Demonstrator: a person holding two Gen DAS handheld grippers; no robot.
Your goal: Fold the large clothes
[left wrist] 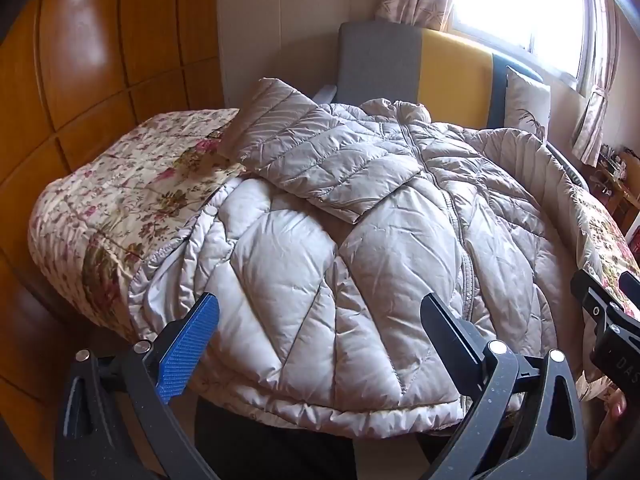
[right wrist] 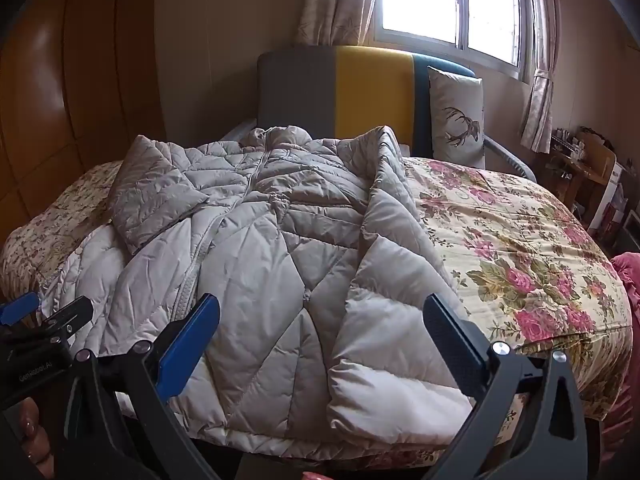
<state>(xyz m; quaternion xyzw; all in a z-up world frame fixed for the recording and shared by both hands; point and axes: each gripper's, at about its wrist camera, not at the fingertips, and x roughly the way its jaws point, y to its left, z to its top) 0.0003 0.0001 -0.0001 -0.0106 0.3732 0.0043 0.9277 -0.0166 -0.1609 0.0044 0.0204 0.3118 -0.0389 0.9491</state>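
A long grey quilted puffer coat (left wrist: 360, 248) lies front up on the flowered bedspread, collar toward the headboard, hem at the near bed edge. Its left sleeve (left wrist: 320, 160) is folded across the chest. Its right side (right wrist: 384, 208) is folded inward over the body. It also shows in the right wrist view (right wrist: 260, 248). My left gripper (left wrist: 320, 320) is open and empty above the hem on the left half. My right gripper (right wrist: 320, 320) is open and empty above the hem on the right half. The right gripper's body (left wrist: 608, 320) shows at the left view's right edge.
The flowered bedspread (right wrist: 520, 240) covers the bed. A grey, yellow and blue headboard (right wrist: 372, 88) and a deer pillow (right wrist: 456, 116) stand at the back. A wooden wardrobe (left wrist: 100, 60) is on the left. A cluttered desk (right wrist: 588, 168) is at the right.
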